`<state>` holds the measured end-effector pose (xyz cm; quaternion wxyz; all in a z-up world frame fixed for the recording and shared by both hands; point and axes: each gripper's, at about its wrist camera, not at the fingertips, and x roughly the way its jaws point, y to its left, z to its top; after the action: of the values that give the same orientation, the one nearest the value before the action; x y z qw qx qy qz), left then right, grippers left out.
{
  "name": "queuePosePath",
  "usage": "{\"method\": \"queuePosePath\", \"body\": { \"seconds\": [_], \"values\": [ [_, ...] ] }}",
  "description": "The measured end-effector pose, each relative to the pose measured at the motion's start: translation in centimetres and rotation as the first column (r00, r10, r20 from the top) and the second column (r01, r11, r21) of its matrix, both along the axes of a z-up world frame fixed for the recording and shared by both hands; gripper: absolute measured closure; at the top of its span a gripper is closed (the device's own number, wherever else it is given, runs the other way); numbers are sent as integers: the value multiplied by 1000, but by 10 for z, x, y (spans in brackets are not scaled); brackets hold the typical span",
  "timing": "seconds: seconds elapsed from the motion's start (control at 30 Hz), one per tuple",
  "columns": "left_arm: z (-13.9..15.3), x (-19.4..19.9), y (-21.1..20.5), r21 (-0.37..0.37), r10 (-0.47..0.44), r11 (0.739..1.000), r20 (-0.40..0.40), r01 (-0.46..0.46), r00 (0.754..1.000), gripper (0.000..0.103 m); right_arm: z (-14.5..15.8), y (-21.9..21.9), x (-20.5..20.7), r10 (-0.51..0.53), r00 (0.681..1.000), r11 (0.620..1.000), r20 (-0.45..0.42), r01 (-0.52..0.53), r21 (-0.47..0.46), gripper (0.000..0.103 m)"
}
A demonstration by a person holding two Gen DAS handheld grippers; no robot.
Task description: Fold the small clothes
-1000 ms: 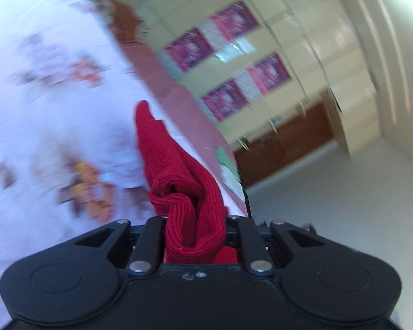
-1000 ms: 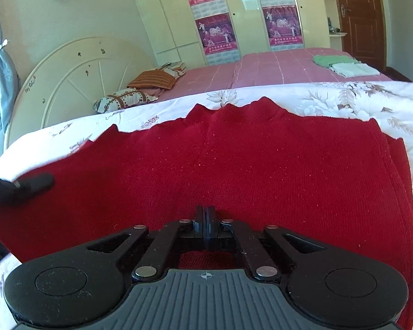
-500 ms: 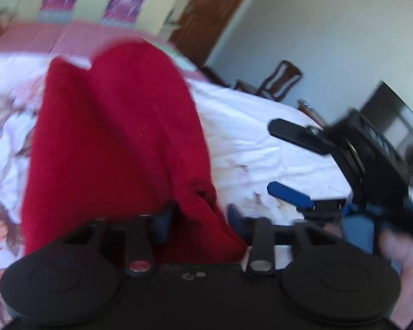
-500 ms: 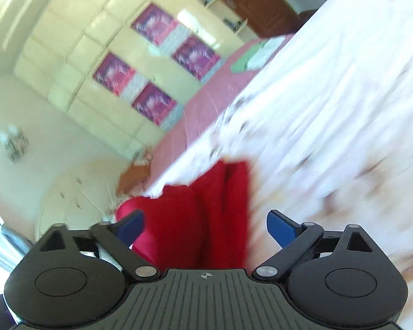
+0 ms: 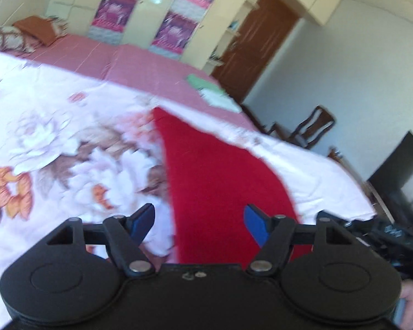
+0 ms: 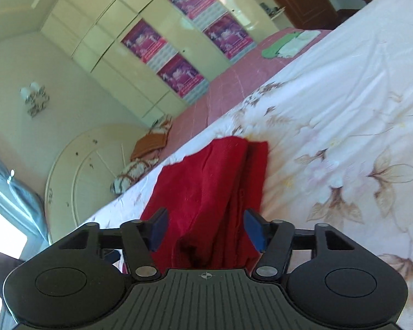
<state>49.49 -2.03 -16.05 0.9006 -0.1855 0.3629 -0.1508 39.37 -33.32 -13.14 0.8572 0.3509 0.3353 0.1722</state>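
**A:** What lies on the bed right now?

**B:** A red knit garment [image 5: 220, 181], folded into a long narrow strip, lies on the floral bedspread [image 5: 55, 143]. Its long axis runs away from both cameras, toward the pink far side of the bed.

**A:** Where are the two grippers relative to it?

**B:** Both sit at the strip's near end. In the left wrist view, the left gripper [image 5: 198, 222] has blue-padded jaws standing fairly wide and closing slightly; the strip's left edge passes between them, but neither pad presses the cloth. In the right wrist view, the right gripper [image 6: 205, 229] has its jaws closing in from wider, with the bunched, layered near end of the garment [image 6: 220, 192] between them, the pads not yet touching it.

**A:** Which hand is better placed for the next fold?

**B:** I judge the right: the cloth sits centred in its jaws, while the left straddles only one edge. Folding the strip shorter would mean carrying the near end forward along that long axis.
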Motion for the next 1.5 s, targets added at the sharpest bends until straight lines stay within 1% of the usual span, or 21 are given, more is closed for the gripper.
{"method": "queuePosePath", "body": {
  "seconds": [0.1, 0.17, 0.33, 0.4, 0.47, 0.5, 0.53, 0.67, 0.83, 0.9, 0.93, 1.0, 1.07, 1.13, 1.23, 1.27, 1.3, 1.37, 1.43, 1.47, 1.5],
  "values": [
    [-12, -1, 11, -10, 12, 1000, -37, -13, 999, 34, -7, 13, 8, 31, 999, 999, -17, -31, -20, 44],
    [-17, -1, 16, -34, 20, 999, -40, -21, 999, 34, -12, 20, 13, 53, 998, 998, -39, -55, -43, 44],
    [-15, 3, 12, -22, 3, 1000, -46, -4, 999, 34, -17, 30, 26, 69, 997, 994, -47, -72, -78, 44],
    [-17, 4, 12, -26, -1, 1000, -53, -1, 999, 31, -19, 35, 33, 74, 995, 991, -60, -80, -105, 44],
    [-19, 6, 14, -40, 0, 999, -60, -3, 998, 30, -13, 39, 36, 48, 998, 982, -38, -55, -182, 46],
    [-21, 5, 16, -51, 1, 999, -62, -4, 998, 29, -7, 43, 34, 44, 999, 976, -3, -43, -215, 46],
    [-22, 5, 17, -60, 2, 998, -64, -5, 998, 29, -4, 44, 33, 46, 999, 974, 14, -42, -224, 46],
    [-24, 3, 18, -72, 4, 997, -65, -8, 998, 29, -10, 46, 35, 71, 997, 981, -39, -77, -180, 46],
    [-18, 13, 18, -51, 6, 999, -54, -9, 999, 29, -20, 46, 51, 76, 993, 986, -86, -88, -144, 46],
    [-16, 24, 19, -59, 32, 998, -50, -35, 998, 31, -20, 50, 60, 82, 993, 983, -88, -95, -154, 47],
    [-17, 30, 21, -78, 46, 996, -61, -50, 997, 32, -20, 52, 62, 85, 992, 982, -89, -99, -161, 47],
    [-21, 40, 20, -107, 53, 992, -92, -63, 994, 36, -19, 59, 63, 92, 991, 969, -94, -111, -220, 80],
    [-21, 45, 11, -71, 33, 997, -102, -40, 994, 40, -16, 64, 57, 112, 992, 955, -62, -125, -268, 83],
    [-17, 46, 1, -47, -7, 999, -86, 3, 996, 43, -12, 66, 50, 118, 992, 942, -35, -123, -313, 84],
    [-18, 48, -18, 6, -83, 996, -81, 84, 993, 43, -10, 56, 35, 100, 995, 939, -11, -98, -329, 84],
    [-21, 49, -23, 36, -89, 995, -86, 92, 992, 42, -14, 52, 31, 90, 996, 938, -10, -89, -336, 84],
    [-23, 50, -26, 45, -84, 995, -86, 88, 993, 41, -19, 49, 30, 88, 996, 942, -16, -88, -323, 84],
    [-22, 51, -23, 31, -84, 996, -89, 87, 993, 42, -25, 40, 32, 83, 996, 964, -17, -84, -253, 84],
    [-17, 53, -16, 10, -83, 996, -61, 84, 995, 44, -23, 30, 37, 72, 997, 981, -17, -74, -179, 73],
    [-14, 56, -12, -9, -79, 997, -46, 78, 996, 45, -19, 23, 38, 57, 998, 985, -3, -57, -161, 60],
    [-13, 62, -9, -20, -73, 997, -44, 72, 996, 45, -17, 17, 38, 38, 999, 988, 17, -35, -151, 42]
  ]
}}
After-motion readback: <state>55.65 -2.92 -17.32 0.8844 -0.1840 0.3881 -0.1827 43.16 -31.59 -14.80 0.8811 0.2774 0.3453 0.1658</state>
